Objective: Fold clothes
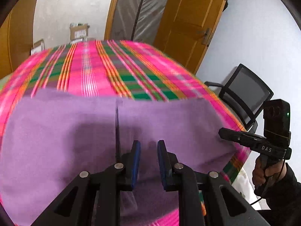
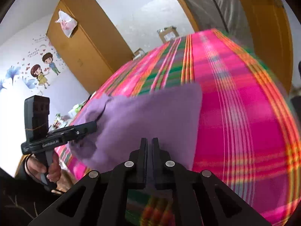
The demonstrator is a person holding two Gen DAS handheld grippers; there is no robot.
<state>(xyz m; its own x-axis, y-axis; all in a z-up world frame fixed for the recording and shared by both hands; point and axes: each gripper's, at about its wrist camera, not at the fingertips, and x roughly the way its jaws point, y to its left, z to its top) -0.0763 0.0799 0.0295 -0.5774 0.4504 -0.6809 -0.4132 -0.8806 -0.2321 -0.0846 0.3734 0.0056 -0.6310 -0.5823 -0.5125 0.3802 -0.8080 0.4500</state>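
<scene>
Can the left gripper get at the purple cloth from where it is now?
Probably yes: the left gripper is open right above the purple cloth, which lies spread on the plaid bedcover, nothing between them.

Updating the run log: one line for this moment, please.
stage: fold in progress | cloth: purple cloth on plaid sheet | left claw: open above cloth | right claw: nearly shut at cloth edge
</scene>
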